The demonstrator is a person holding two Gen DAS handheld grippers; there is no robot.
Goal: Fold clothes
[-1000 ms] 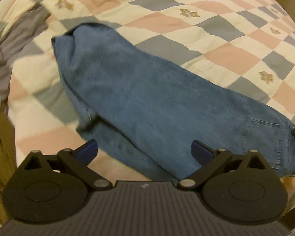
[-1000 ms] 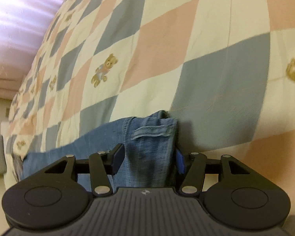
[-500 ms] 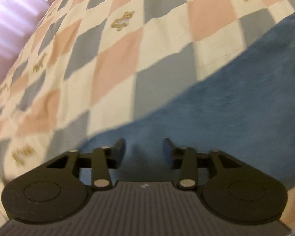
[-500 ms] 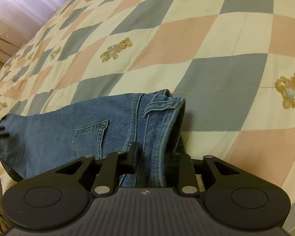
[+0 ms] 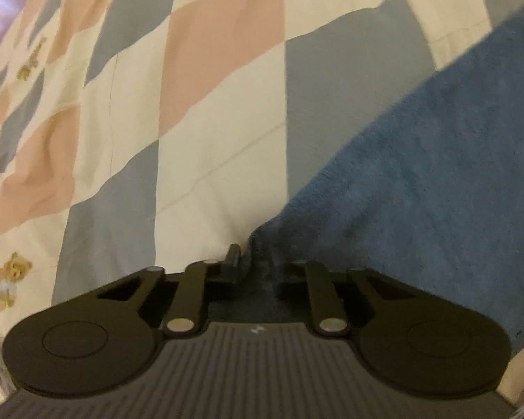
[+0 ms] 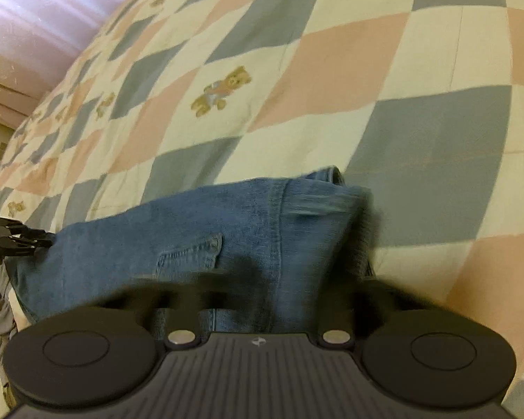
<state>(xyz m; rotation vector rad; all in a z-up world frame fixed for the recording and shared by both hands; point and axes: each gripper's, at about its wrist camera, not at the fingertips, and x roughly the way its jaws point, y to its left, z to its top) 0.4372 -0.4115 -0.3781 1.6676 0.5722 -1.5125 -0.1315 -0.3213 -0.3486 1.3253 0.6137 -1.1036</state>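
Blue jeans (image 6: 192, 237) lie folded lengthwise on a checked quilt (image 6: 332, 70) with teddy-bear prints. My right gripper (image 6: 283, 286) points down at the waist end; its blurred jaws are pressed together on the waistband near the belt loop. In the left wrist view the jeans (image 5: 419, 174) run off to the right. My left gripper (image 5: 255, 262) is at the edge of the leg end, jaws closing, with a bunch of denim pinched between the fingers. The left gripper (image 6: 47, 239) also shows at the far left of the right wrist view, touching the leg end.
The quilt (image 5: 209, 139) spreads out beyond the jeans on all sides. A grey garment (image 6: 0, 314) lies bunched at the near left bed edge. A pink curtain (image 6: 35, 17) hangs past the far left side of the bed.
My left gripper dropped from wide open above the jeans to the leg-end edge and closed on denim. The right jaws narrowed onto the waistband.
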